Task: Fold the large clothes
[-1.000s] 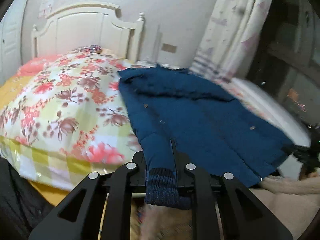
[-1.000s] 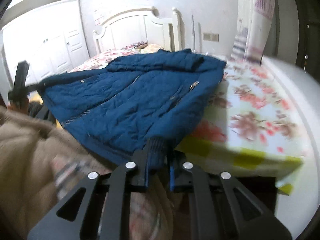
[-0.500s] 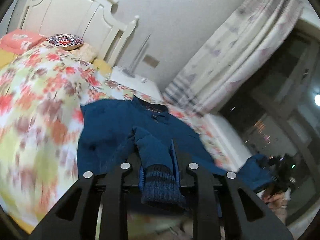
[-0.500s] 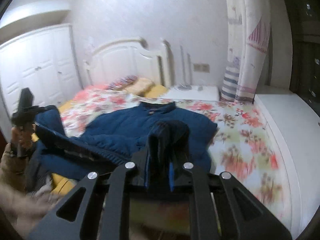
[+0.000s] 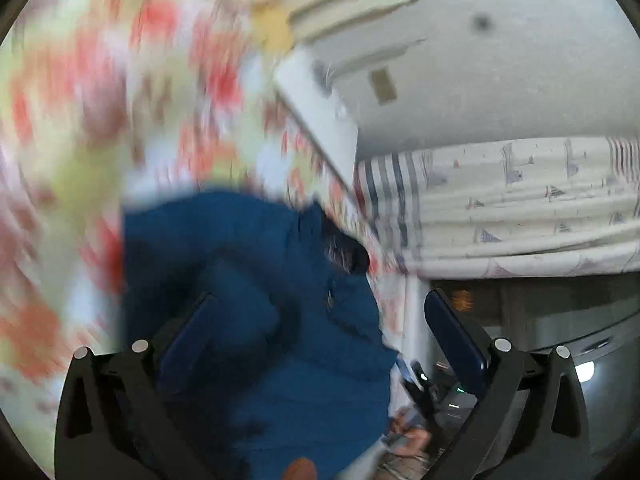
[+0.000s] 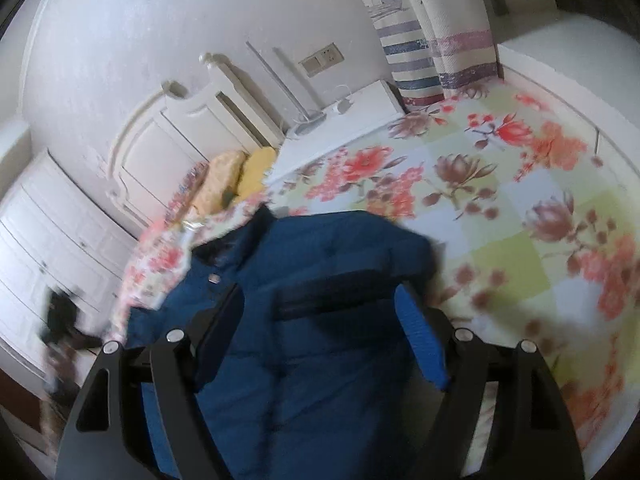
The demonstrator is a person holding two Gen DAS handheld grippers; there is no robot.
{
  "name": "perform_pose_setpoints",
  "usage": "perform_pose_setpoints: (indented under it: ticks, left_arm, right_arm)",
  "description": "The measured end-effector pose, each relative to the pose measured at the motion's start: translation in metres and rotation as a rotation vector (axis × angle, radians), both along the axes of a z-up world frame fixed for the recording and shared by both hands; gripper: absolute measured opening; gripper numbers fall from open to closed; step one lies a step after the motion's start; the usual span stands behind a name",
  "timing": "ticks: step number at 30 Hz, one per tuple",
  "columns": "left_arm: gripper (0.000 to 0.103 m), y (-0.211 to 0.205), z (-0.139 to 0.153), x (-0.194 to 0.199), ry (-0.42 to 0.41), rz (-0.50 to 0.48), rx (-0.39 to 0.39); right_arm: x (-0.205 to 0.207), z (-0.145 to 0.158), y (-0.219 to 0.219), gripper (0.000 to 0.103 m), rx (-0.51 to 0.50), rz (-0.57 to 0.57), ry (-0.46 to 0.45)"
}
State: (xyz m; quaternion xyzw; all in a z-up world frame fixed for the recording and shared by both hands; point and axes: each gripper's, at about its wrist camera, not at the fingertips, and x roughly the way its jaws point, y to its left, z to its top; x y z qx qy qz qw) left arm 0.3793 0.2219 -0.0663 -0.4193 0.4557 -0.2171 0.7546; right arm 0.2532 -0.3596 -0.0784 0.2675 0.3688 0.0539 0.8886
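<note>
Both your claws, left claw (image 5: 326,336) and right claw (image 6: 320,328), are opening over the blue jacket (image 6: 320,360), gripping nothing; floral bedspread (image 6: 520,200) lies open rightward.

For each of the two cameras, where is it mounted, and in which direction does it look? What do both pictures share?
Left wrist view: sits on the left claw, looks along its opening, empty fingers down at the blue jacket on the flowered bedcover; the other hand shows at the bottom.
Right wrist view: sits on the right claw, also opening and empty, looks down at the jacket, toward the headboard and curtain.
Shared: jacket, bedcover, curtain.
</note>
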Motion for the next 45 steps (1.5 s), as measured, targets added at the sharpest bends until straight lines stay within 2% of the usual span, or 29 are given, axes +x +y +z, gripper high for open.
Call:
perform_pose_setpoints:
  ticks: [2,3,4,6,8,12,15,19,22,26,27,28,31,35,39,43,44,45]
  left_arm:
    - [0.099,-0.001,0.023,-0.002,-0.085,0.022,0.207]
    - [0.099,-0.007,0.028,-0.003,-0.125,-0.007,0.293]
    - [0.099,-0.016,0.026,-0.004,-0.153,-0.063,0.347]
    - [0.099,-0.029,0.012,-0.007,-0.155,-0.155,0.402]
    - [0.099,-0.038,-0.009,-0.012,-0.154,-0.196,0.442]
    - [0.098,-0.040,-0.034,-0.021,-0.217,-0.246,0.428]
    - [0.098,-0.044,-0.036,-0.025,-0.262,-0.266,0.457]
    - [0.099,-0.066,-0.031,-0.023,-0.333,-0.343,0.500]
    - [0.099,-0.082,-0.037,-0.010,-0.324,-0.342,0.581]
    - [0.097,-0.096,-0.047,0.003,-0.303,-0.377,0.580]
    - [0.096,-0.100,-0.048,0.003,-0.313,-0.391,0.573]
    - [0.088,-0.104,-0.048,0.003,-0.320,-0.397,0.581]
    - [0.071,-0.112,-0.052,0.001,-0.330,-0.378,0.688]
    - [0.063,-0.101,-0.055,0.004,-0.316,-0.353,0.643]
    - [0.064,-0.094,-0.061,0.009,-0.283,-0.352,0.580]
    - [0.069,-0.093,-0.067,0.013,-0.264,-0.353,0.554]
    - [0.067,-0.093,-0.068,0.013,-0.266,-0.348,0.548]
    - [0.061,-0.092,-0.067,0.010,-0.279,-0.335,0.547]
  right_arm:
    - [0.007,-0.012,-0.004,0.077,-0.030,0.043,0.037]
    - [0.011,-0.018,-0.005,0.077,-0.041,0.066,0.049]
    - [0.012,-0.021,-0.004,0.077,-0.052,0.086,0.053]
    - [0.014,-0.026,-0.001,0.077,-0.068,0.122,0.051]
    - [0.015,-0.027,0.004,0.077,-0.077,0.157,0.037]
    - [0.017,-0.026,0.012,0.077,-0.098,0.197,0.032]
    - [0.016,-0.024,0.015,0.077,-0.117,0.216,0.026]
    - [0.014,-0.025,0.014,0.077,-0.110,0.211,0.020]
    - [0.013,-0.026,0.014,0.077,-0.114,0.203,0.016]
    - [0.011,-0.022,0.016,0.076,-0.136,0.196,0.009]
    - [0.010,-0.021,0.017,0.076,-0.144,0.199,0.009]
    - [0.008,-0.020,0.018,0.076,-0.158,0.204,0.007]
    - [0.006,-0.018,0.024,0.073,-0.220,0.224,0.001]
    - [0.008,-0.022,0.022,0.073,-0.208,0.228,0.007]
    - [0.014,-0.032,0.009,0.074,-0.110,0.224,0.021]
    - [0.016,-0.042,0.002,0.074,-0.028,0.221,0.030]
    - [0.015,-0.042,0.002,0.057,-0.032,0.216,0.017]
    - [0.013,-0.039,0.004,0.051,-0.044,0.209,0.002]
